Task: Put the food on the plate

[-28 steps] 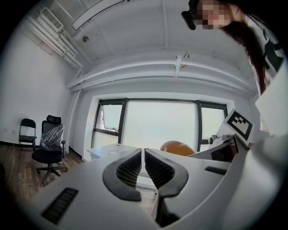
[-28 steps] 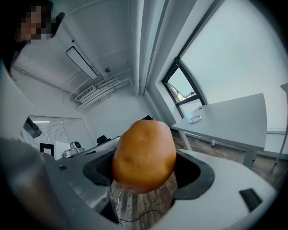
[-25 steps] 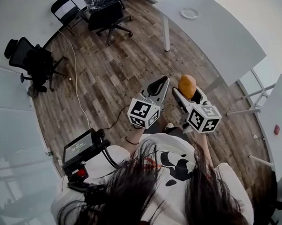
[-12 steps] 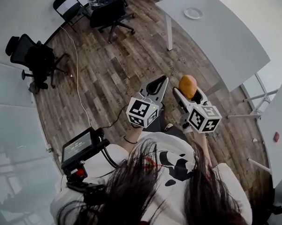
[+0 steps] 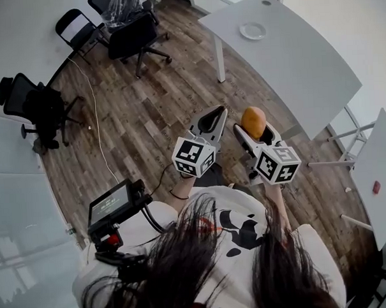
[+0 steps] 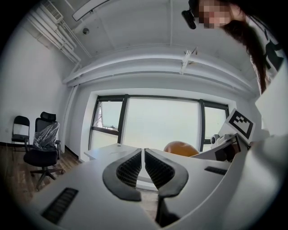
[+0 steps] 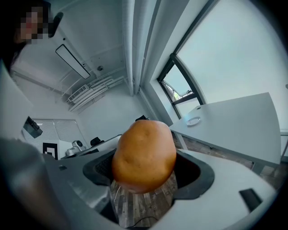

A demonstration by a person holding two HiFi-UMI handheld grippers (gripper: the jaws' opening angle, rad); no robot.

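My right gripper point(image 5: 252, 126) is shut on an orange-brown potato point(image 5: 253, 122), held in the air above the wooden floor. In the right gripper view the potato point(image 7: 144, 155) fills the gap between the dark pads. My left gripper point(image 5: 212, 122) hangs just left of it, shut and empty; its pads point(image 6: 133, 167) touch in the left gripper view, where the potato point(image 6: 181, 148) shows to the right. A small white plate point(image 5: 253, 31) lies on the grey table point(image 5: 291, 56) far ahead, also seen as the plate point(image 7: 194, 121) in the right gripper view.
Black office chairs point(image 5: 133, 34) stand at the back left and another chair point(image 5: 34, 109) at the left. A cable point(image 5: 95, 116) runs over the floor. A second table point(image 5: 380, 167) is at the right edge. A small screen device point(image 5: 112, 205) is strapped at the person's left side.
The view has shifted: the table with the plate and the chairs now sit slightly further left in the picture. Both grippers keep their pose, with the potato still gripped.
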